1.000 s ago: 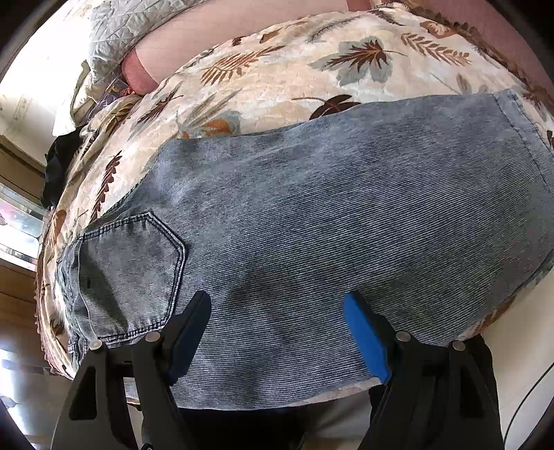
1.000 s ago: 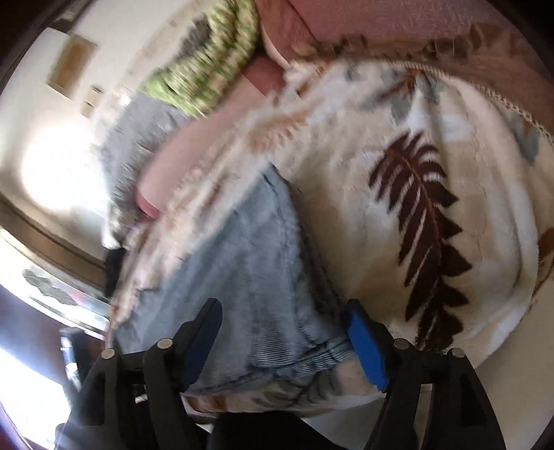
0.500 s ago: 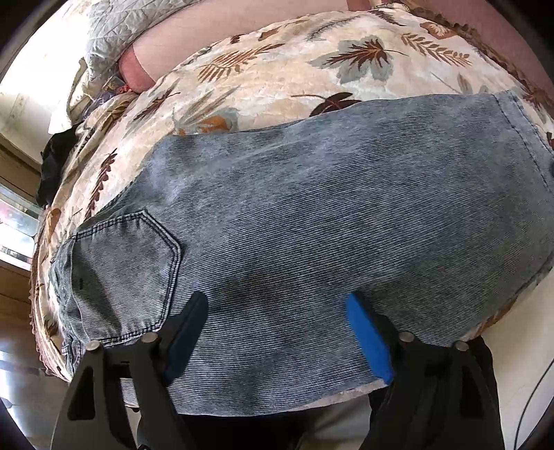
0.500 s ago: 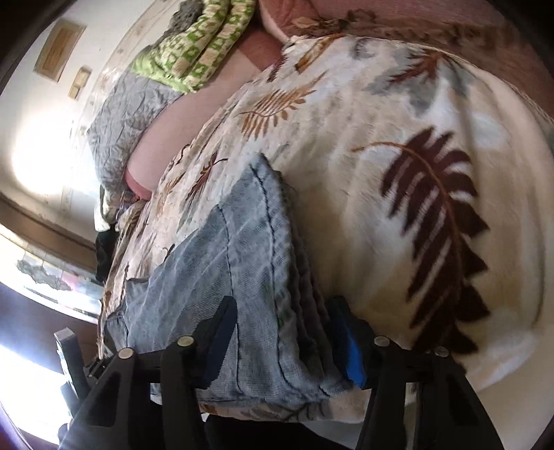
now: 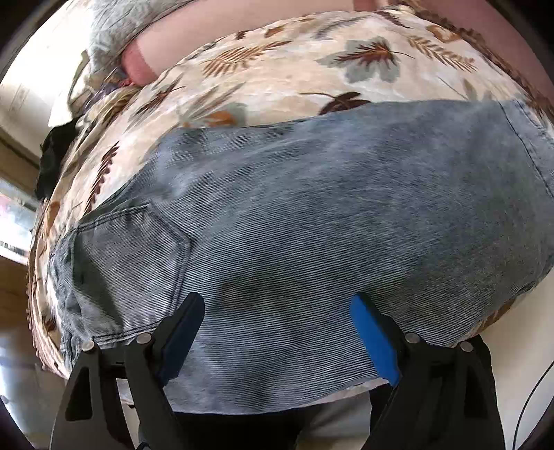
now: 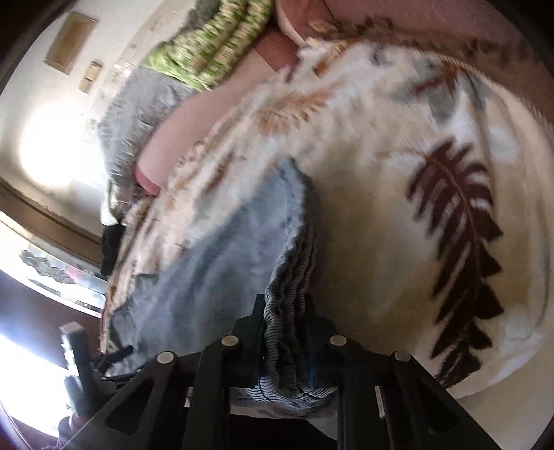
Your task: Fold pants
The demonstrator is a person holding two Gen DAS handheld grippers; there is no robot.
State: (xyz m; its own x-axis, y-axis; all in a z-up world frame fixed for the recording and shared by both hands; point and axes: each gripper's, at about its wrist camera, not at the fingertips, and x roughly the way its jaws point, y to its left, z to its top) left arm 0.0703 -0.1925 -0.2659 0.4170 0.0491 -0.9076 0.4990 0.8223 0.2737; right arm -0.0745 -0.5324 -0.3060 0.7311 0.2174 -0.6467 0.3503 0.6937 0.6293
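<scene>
The pale blue jeans [image 5: 311,225] lie folded flat on a leaf-print blanket [image 5: 294,65], back pocket [image 5: 128,266] at the left, hem end at the right. My left gripper [image 5: 277,311] is open just above the near part of the denim, holding nothing. In the right wrist view my right gripper [image 6: 287,332] is shut on the stacked hem edge of the jeans [image 6: 291,297], and the denim [image 6: 225,263] stretches away to the left.
The blanket [image 6: 415,145] covers a bed with a pink sheet [image 5: 242,24], a grey quilt [image 6: 138,104] and a green patterned cover [image 6: 214,38] at the far end. The bed's near edge drops to the floor.
My right gripper has closed on the jeans' hem edge, which it only straddled before. My left gripper has stayed open over the denim, with little movement.
</scene>
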